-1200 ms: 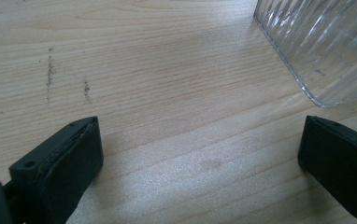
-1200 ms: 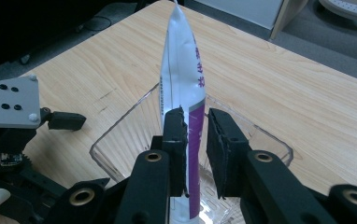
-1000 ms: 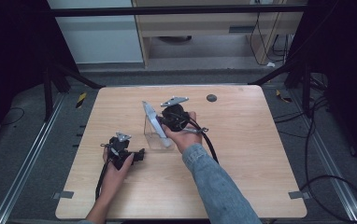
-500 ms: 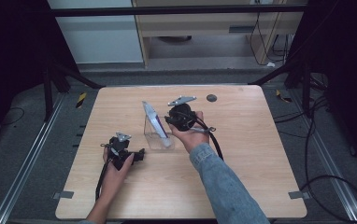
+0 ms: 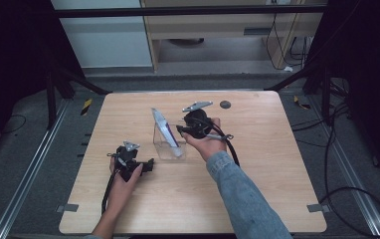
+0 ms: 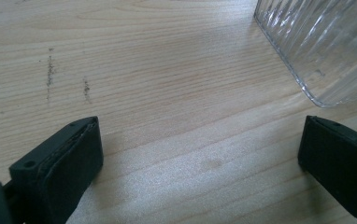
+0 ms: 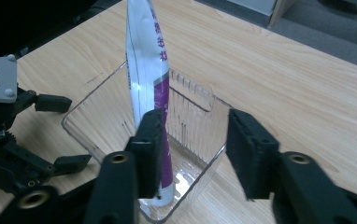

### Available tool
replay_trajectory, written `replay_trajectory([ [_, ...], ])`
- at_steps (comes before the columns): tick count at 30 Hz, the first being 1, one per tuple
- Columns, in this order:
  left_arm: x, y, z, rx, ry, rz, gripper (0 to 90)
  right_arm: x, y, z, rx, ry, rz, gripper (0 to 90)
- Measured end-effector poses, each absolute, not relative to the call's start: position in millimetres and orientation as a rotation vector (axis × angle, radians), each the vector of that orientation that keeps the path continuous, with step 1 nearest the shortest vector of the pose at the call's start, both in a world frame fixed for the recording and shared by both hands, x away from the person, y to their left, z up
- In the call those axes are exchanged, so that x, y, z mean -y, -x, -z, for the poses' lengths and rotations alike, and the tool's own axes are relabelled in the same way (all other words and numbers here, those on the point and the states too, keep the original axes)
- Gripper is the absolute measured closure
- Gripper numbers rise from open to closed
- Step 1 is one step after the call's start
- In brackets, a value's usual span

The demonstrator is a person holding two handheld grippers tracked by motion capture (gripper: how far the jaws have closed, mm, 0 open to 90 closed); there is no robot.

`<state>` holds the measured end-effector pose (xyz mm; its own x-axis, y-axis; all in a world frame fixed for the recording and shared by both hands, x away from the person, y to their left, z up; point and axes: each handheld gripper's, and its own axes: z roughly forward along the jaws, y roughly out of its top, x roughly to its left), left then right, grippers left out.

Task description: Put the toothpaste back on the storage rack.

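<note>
Tube (image 7: pixel 145 70) leaning in clear bin (image 5: pixel 166 144)
Right gripper (image 7: pixel 193 154) just beside the bin, jaws parted, empty; left gripper (image 6: pixel 200 154) near it, jaws wide.

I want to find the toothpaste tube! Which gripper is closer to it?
The right gripper, open at the clear box's rim beside the tube. The left gripper waits outside the box.

The tube (image 7: pixel 147 70) bears purple characters too blurred to read.
</note>
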<state>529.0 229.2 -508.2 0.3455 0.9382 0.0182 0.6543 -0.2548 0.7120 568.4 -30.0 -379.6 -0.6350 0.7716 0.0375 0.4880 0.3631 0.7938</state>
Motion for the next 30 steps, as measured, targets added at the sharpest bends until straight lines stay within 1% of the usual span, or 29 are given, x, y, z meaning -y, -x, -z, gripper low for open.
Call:
replay_trajectory([
  [2,-229,-529,508,-1.385,-2.002,-0.601,0.0,33,-569,381,-2.304,-1.116,-1.149,46.3],
  [3,-229,-529,508,-1.385,-2.002,-0.601,0.0,34,-568,381,-2.310,-1.117,-1.140,44.2],
  [4,-229,-530,508,-1.387,-2.003,-0.600,0.0,38,-567,382,-2.302,-1.115,-1.127,39.6],
  [5,-229,-530,508,-1.387,-2.003,-0.600,0.0,38,-567,382,-2.302,-1.115,-1.127,39.6],
  [6,-228,-530,508,-1.386,-2.003,-0.600,0.0,40,-567,382,-2.297,-1.125,-1.136,37.7],
  [7,-228,-530,508,-1.386,-2.003,-0.599,0.0,44,-568,383,-2.293,-1.127,-1.157,34.1],
  [8,-228,-530,508,-1.385,-2.003,-0.599,0.0,50,-569,384,-2.278,-1.124,-1.168,28.2],
  [9,-228,-530,508,-1.385,-2.003,-0.599,0.0,50,-569,384,-2.278,-1.124,-1.168,28.2],
  [12,-228,-531,508,-1.383,-2.004,-0.600,0.0,62,-574,388,-2.291,-1.171,-1.154,18.3],
  [13,-228,-531,508,-1.383,-2.004,-0.600,0.0,62,-574,388,-2.291,-1.171,-1.154,18.3],
  [17,-227,-531,508,-1.382,-2.004,-0.600,0.0,78,-571,393,-2.284,-1.178,-1.158,13.2],
  [30,-227,-531,508,-1.383,-2.003,-0.600,0.0,106,-567,393,-2.233,-1.174,-1.121,12.3],
])
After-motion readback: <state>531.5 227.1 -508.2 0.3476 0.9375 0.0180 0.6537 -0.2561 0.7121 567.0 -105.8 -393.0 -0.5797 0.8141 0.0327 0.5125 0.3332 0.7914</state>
